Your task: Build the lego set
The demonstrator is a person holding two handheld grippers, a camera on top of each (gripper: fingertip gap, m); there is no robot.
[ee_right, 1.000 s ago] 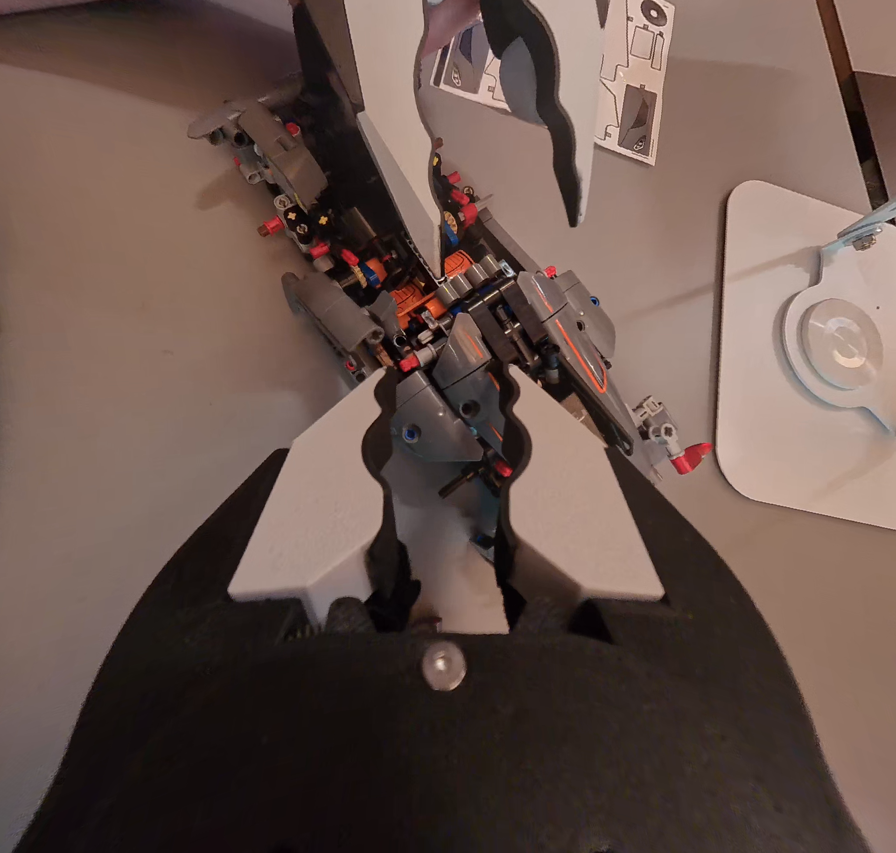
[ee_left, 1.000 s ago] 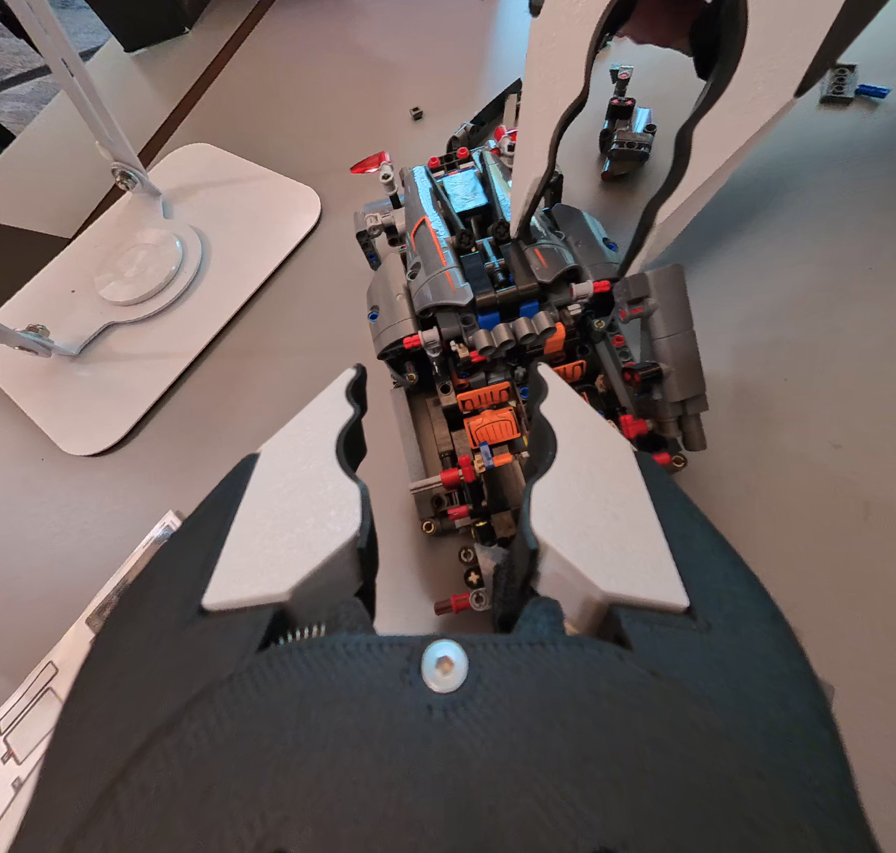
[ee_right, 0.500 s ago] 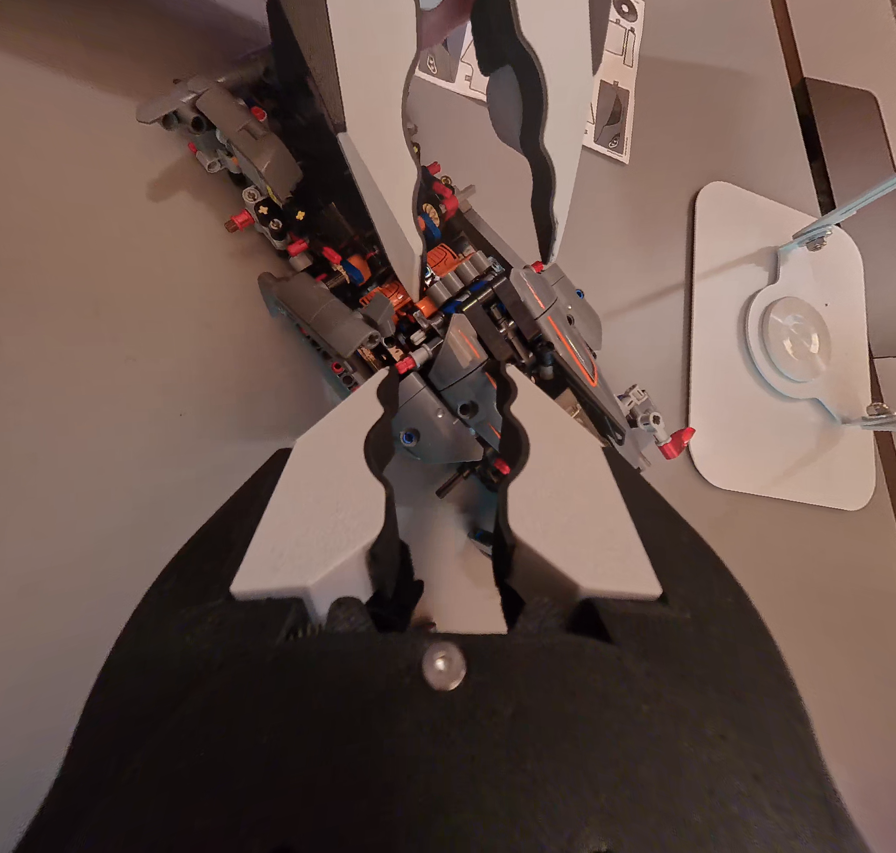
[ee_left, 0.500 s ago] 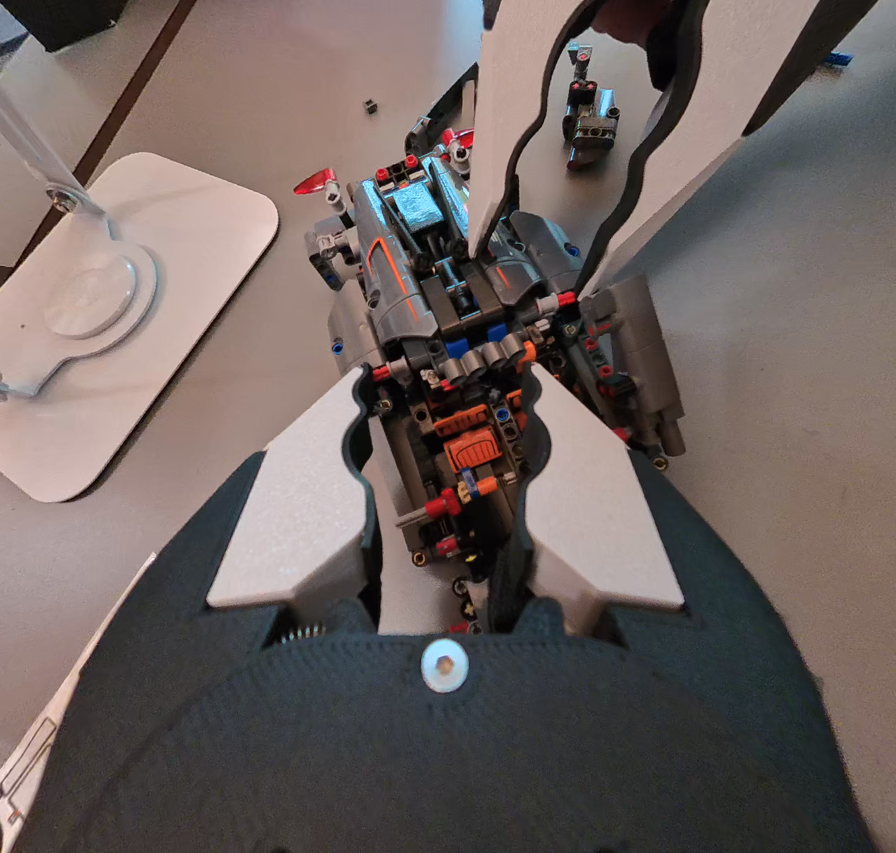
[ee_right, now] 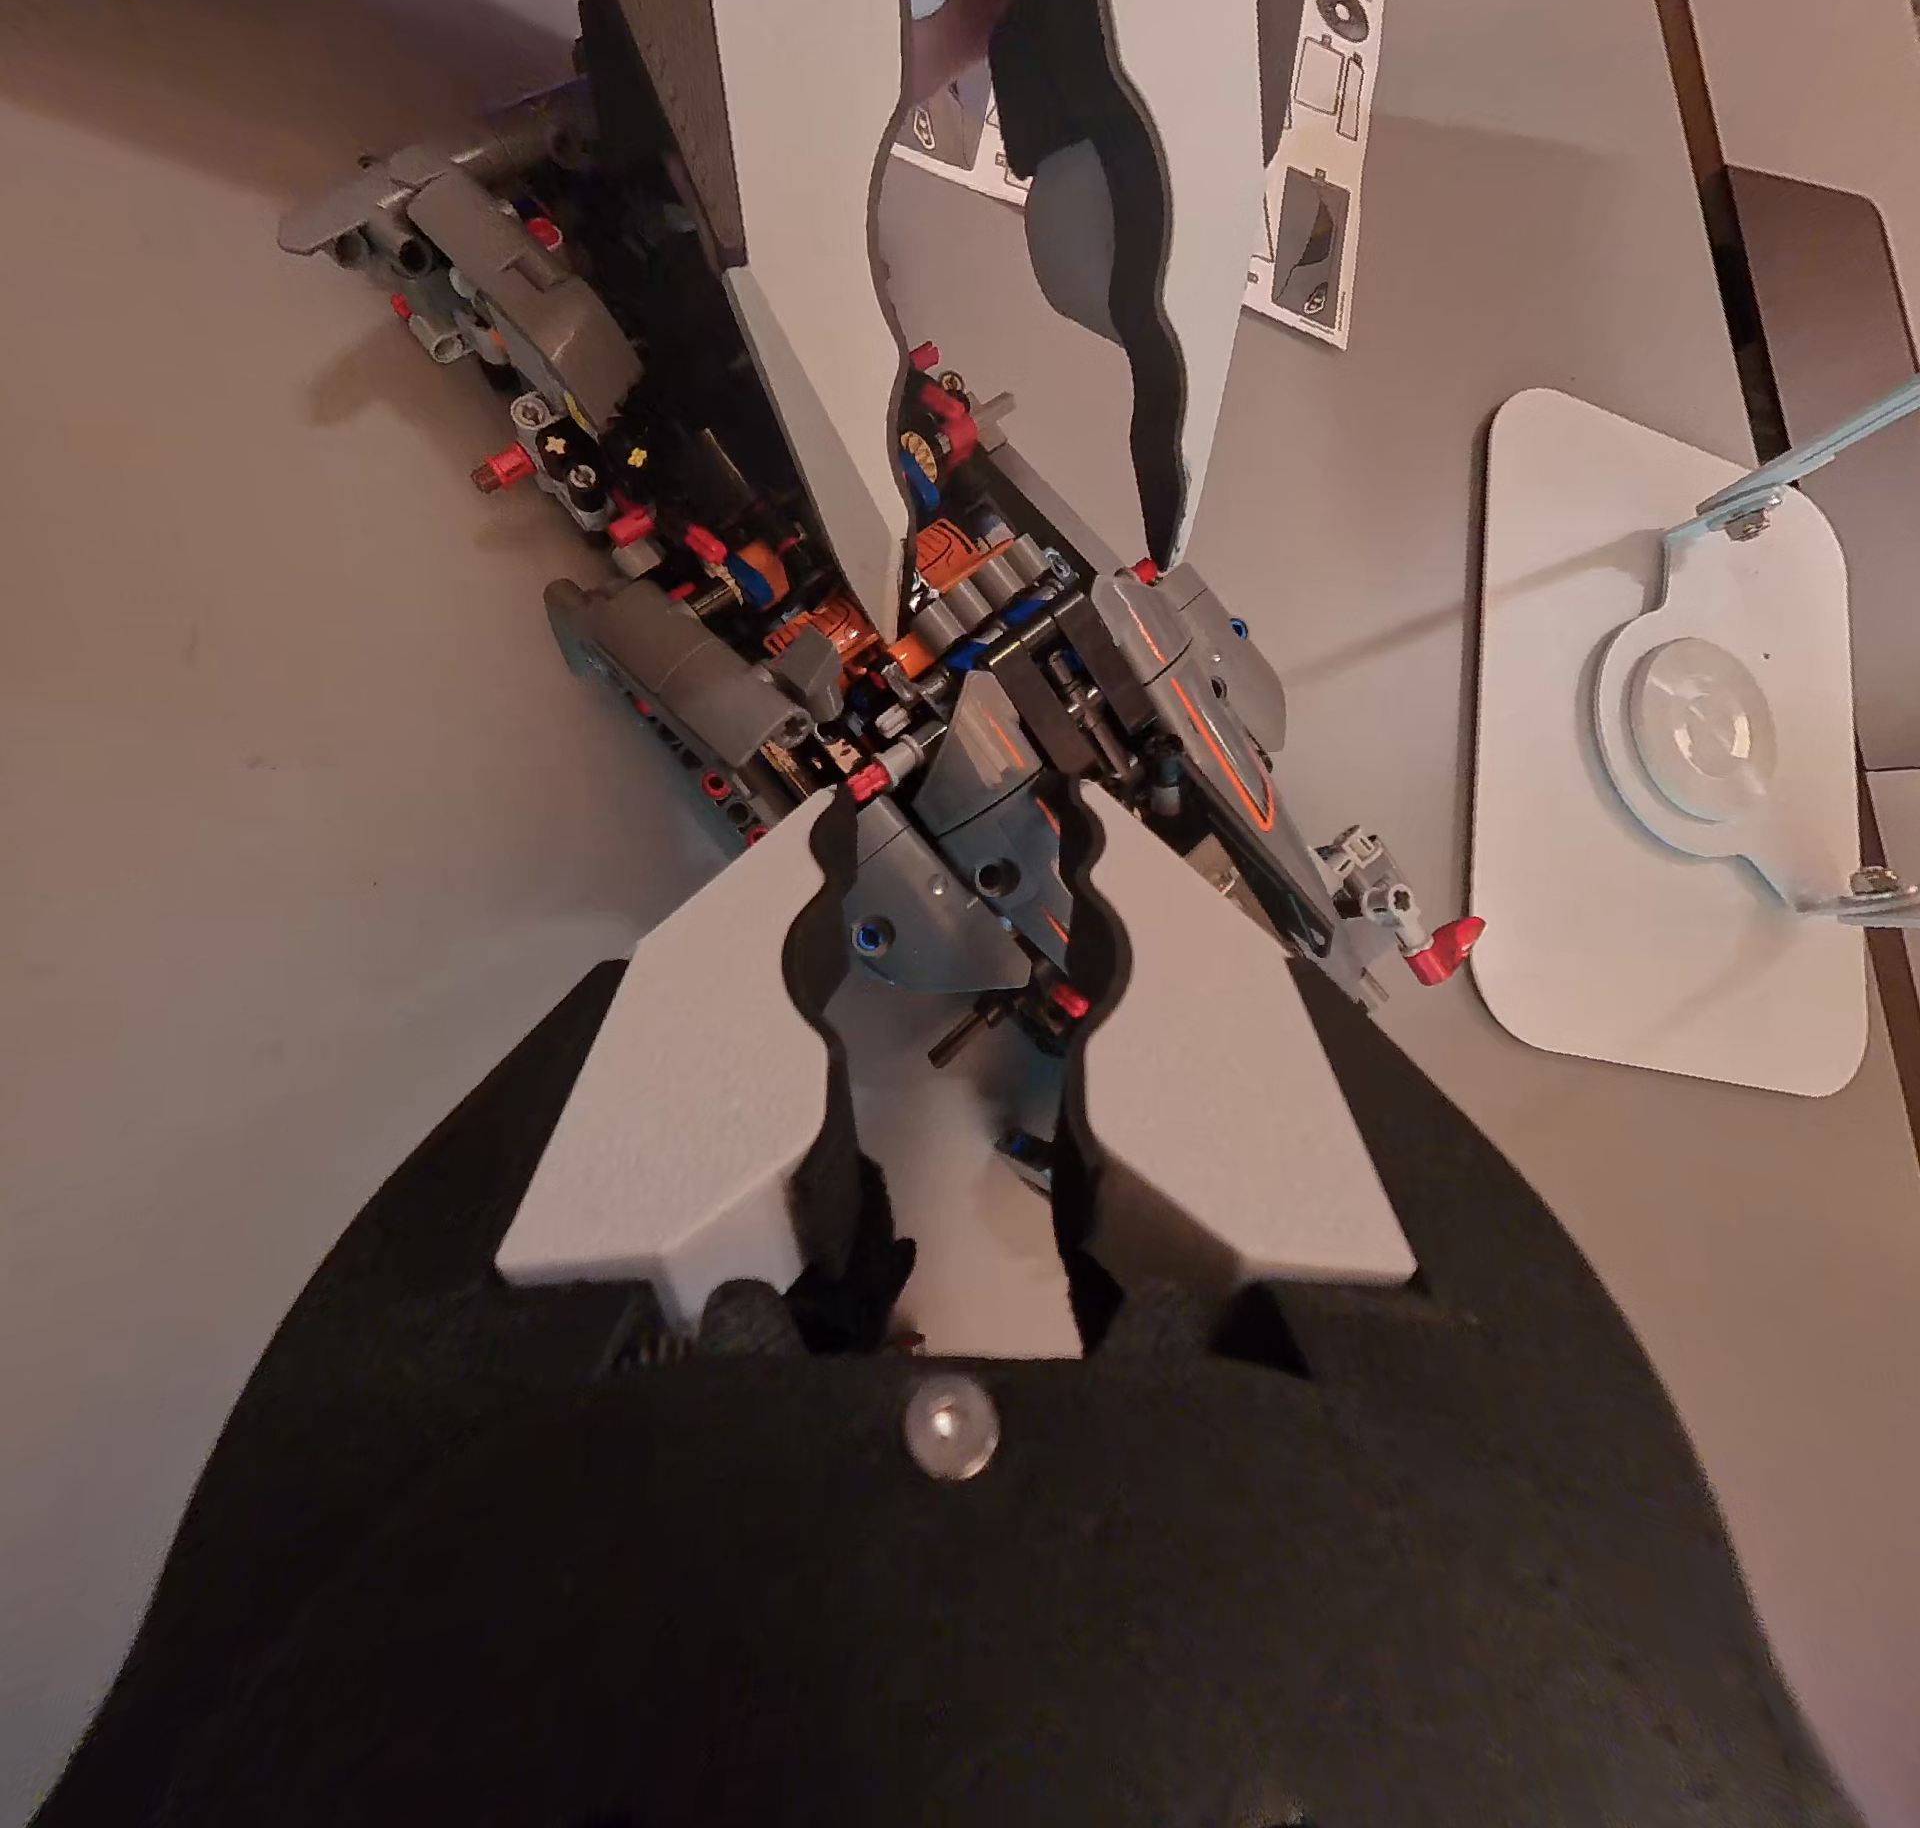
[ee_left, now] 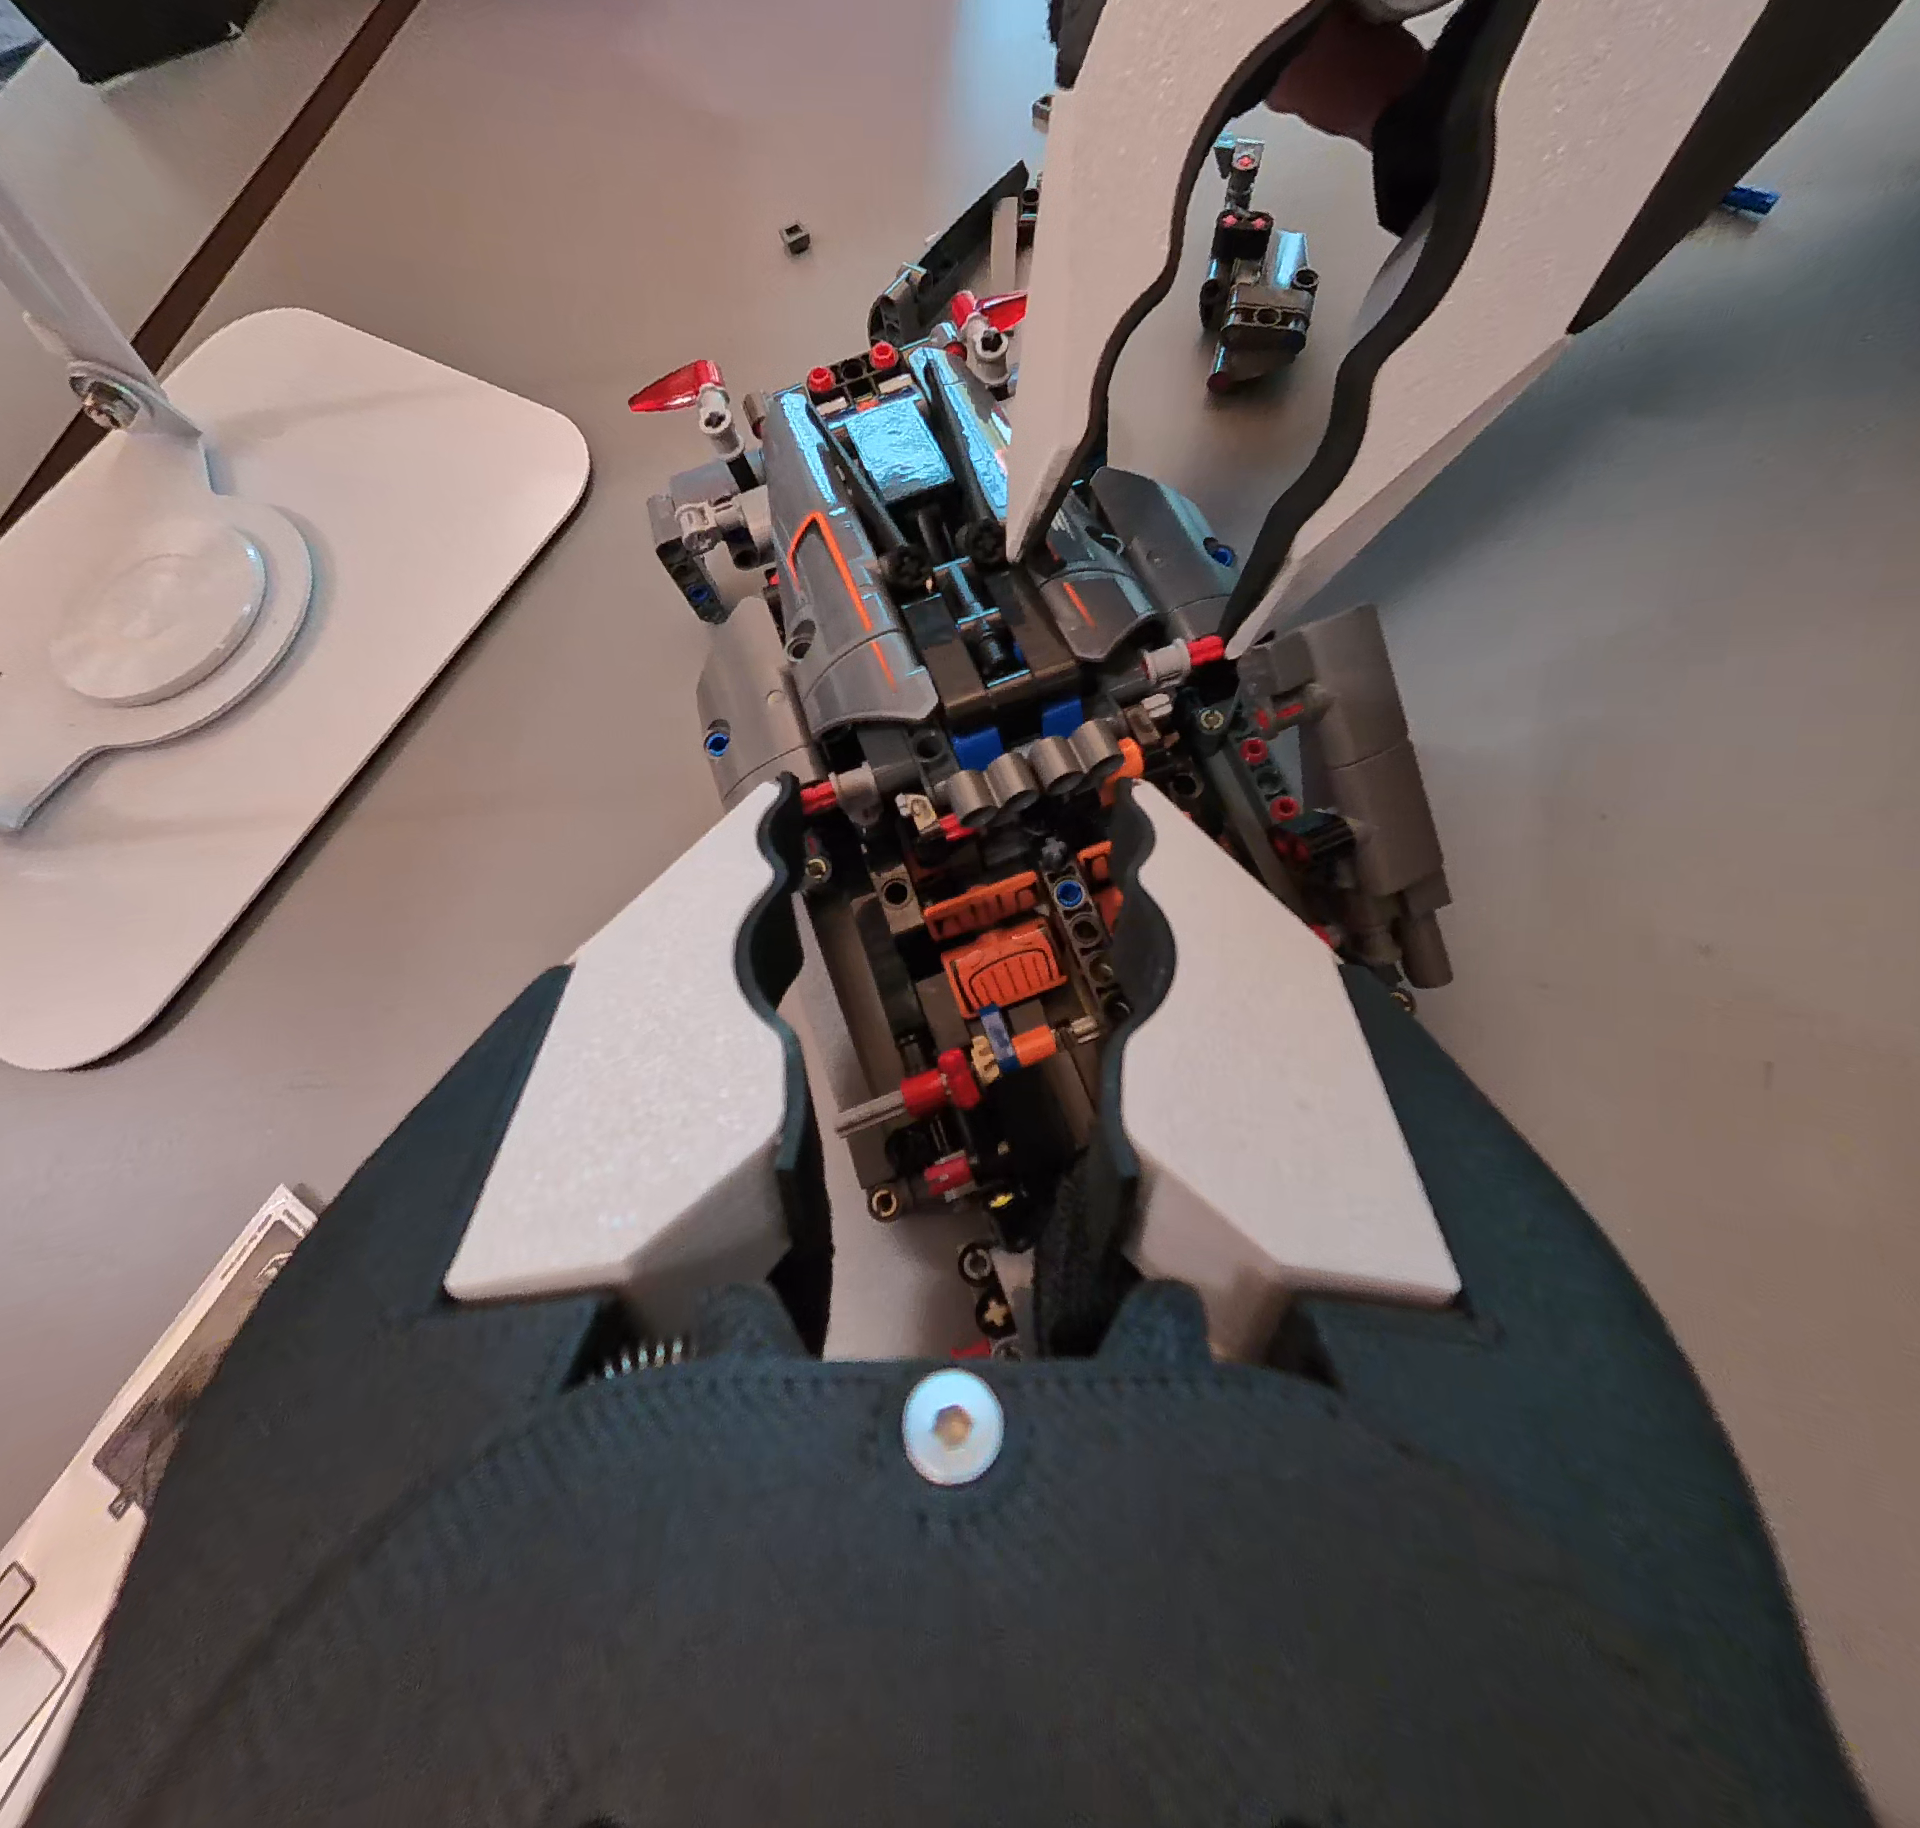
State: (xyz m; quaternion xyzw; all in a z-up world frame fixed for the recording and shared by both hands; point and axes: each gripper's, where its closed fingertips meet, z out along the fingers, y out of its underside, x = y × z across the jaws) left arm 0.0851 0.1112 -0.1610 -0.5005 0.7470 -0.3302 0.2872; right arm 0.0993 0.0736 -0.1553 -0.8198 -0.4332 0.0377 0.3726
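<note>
While the lego model [ee_left: 966, 698] lies in the middle of the grey table [ee_left: 1621, 843], both tools reach over it from opposite ends. The left gripper [ee_left: 961, 822] has its jaws apart around the near end with the orange parts; I cannot tell if they squeeze it. The right gripper [ee_right: 961, 812] has its jaws apart around a dark grey panel at the far end, and I cannot tell if it grips. A white stand base [ee_left: 260, 656] sits to the left. A small lego piece [ee_left: 1257, 292] lies far off on the right. A sticker sheet [ee_right: 1320, 168] lies near the left gripper.
</note>
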